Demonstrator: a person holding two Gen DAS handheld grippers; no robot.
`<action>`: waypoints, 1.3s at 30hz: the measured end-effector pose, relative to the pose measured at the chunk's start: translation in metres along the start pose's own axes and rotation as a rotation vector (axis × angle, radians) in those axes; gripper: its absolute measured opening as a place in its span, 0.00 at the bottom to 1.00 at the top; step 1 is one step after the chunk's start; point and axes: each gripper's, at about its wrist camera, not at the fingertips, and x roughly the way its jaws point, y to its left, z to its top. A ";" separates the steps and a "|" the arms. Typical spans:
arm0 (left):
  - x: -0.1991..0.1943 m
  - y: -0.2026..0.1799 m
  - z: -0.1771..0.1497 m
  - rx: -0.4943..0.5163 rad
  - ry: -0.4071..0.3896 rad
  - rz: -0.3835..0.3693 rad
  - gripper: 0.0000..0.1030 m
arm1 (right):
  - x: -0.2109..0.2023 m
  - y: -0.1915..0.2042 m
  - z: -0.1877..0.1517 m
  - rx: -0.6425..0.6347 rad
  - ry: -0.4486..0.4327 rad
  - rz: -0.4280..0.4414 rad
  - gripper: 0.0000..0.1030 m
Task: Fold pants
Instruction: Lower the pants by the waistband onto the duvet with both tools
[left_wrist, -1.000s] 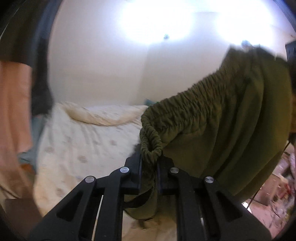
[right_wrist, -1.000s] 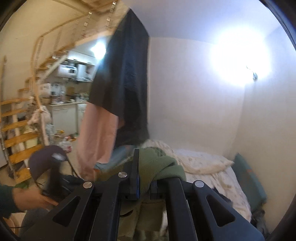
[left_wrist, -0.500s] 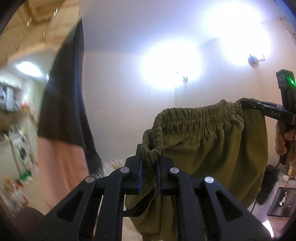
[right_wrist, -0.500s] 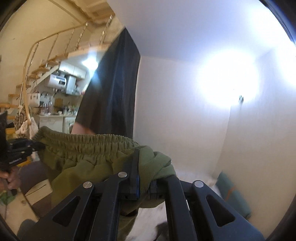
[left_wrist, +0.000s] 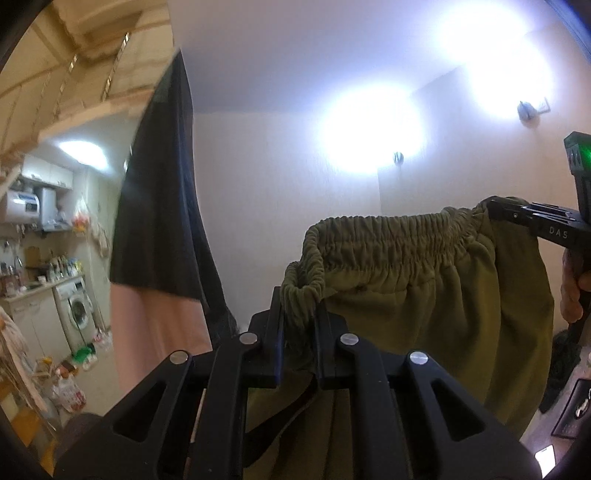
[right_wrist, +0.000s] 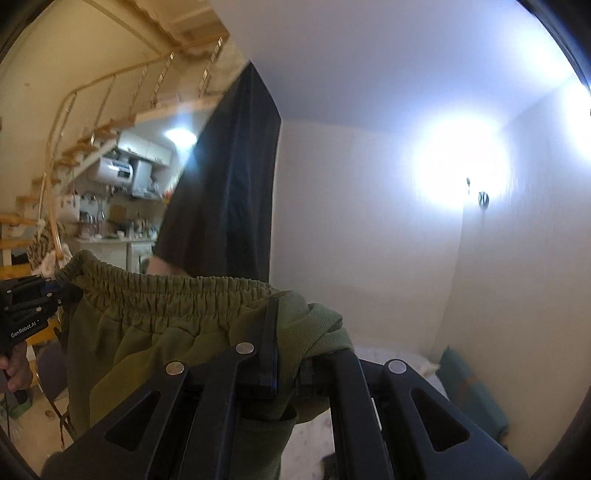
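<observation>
Left claw (left_wrist: 298, 325) is clamped tight on one end of the elastic waistband (left_wrist: 391, 236). Right claw (right_wrist: 291, 354) is likewise closed on a bunched fold at the opposite end. The olive pants (left_wrist: 443, 325) hang in mid-air between them, waistband stretched level, legs dropping out of view. The bed (right_wrist: 402, 360) lies beyond. Risk: the right grip holds a thick wad and may slip under tension; uneven legs would skew the fold.
</observation>
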 end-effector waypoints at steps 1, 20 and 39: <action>0.015 -0.001 -0.011 0.000 0.027 -0.004 0.10 | 0.010 -0.001 -0.009 0.009 0.020 -0.002 0.05; 0.371 0.039 -0.205 0.017 0.363 0.086 0.10 | 0.385 -0.062 -0.181 0.055 0.411 -0.109 0.04; 0.599 0.108 -0.435 0.043 0.750 0.244 0.61 | 0.620 -0.014 -0.428 0.152 0.848 -0.062 0.67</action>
